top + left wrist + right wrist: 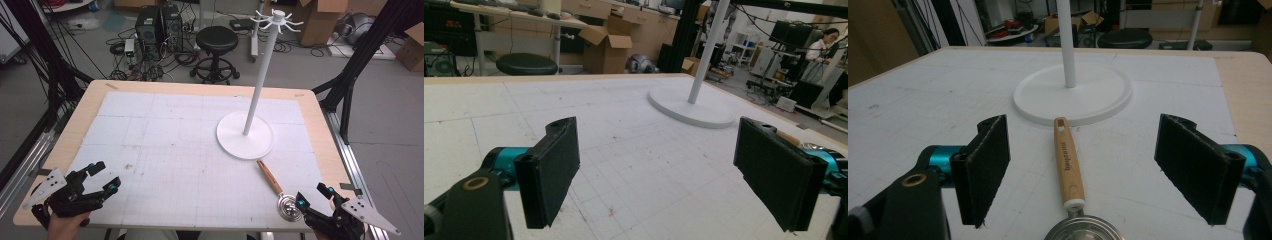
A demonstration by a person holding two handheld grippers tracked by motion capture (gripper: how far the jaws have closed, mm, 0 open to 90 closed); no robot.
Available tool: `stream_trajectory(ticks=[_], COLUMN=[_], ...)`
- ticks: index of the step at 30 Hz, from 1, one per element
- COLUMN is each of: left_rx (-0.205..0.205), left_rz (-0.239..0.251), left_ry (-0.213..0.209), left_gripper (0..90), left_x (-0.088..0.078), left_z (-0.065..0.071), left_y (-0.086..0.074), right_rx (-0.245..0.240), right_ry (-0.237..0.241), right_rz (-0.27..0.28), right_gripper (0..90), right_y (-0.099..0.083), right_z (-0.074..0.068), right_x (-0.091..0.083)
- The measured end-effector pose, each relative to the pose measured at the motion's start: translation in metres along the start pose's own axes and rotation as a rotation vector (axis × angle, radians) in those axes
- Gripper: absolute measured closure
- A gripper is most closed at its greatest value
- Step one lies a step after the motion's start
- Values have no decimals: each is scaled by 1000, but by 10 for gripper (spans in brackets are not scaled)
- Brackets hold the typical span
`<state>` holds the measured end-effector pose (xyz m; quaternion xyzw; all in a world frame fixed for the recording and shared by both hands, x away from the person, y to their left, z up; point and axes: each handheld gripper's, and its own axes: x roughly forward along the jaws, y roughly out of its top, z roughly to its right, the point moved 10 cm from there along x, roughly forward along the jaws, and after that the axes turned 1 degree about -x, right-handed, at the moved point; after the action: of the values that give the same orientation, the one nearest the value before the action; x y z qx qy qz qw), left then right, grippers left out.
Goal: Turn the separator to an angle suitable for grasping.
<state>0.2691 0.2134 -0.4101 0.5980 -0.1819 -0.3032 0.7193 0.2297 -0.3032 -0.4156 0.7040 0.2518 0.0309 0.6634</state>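
1. High view: the strainer (279,192) lies flat at the table's (320,130) near right edge, handle aimed at the stand (246,135), its tip just short of the base.
2. Right gripper (313,196) hovers right behind the bowl, jaws wide and empty, lined up along the handle, likely for a pickup.
3. Left gripper (102,177) waits well apart at the near left, jaws wide, holding nothing.

Black round stool (216,40) and computer towers (159,25) on the floor — cardboard boxes (327,17) beyond.
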Motion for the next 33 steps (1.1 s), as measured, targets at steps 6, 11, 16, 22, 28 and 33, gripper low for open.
stream_trajectory(ticks=[6, 11, 16, 22, 28, 33], left_rx=[-8, -17, -16, -12, -17, -16], left_rz=[-1, -6, -12, -6, -14, -22], left_ry=[3, 5, -2, -7, -13, -15], left_gripper=[188, 189, 192, 195, 196, 197], left_x=[1, 2, 2, -1, 1, 2], left_z=[-1, -1, -1, 0, 0, 0], left_y=[-1, -3, -4, -3, -4, -6], right_rx=[-7, -34, -61, -102, -113, -115], right_ry=[3, 2, 19, 20, 11, 4], right_rz=[-6, -35, -96, -172, -300, -331], right_gripper=[206, 175, 173, 174, 204, 214], right_y=[0, 0, -6, -11, -30, -38], right_z=[-2, -3, -7, -9, 0, 4], right_x=[4, 19, 35, 53, 87, 97])
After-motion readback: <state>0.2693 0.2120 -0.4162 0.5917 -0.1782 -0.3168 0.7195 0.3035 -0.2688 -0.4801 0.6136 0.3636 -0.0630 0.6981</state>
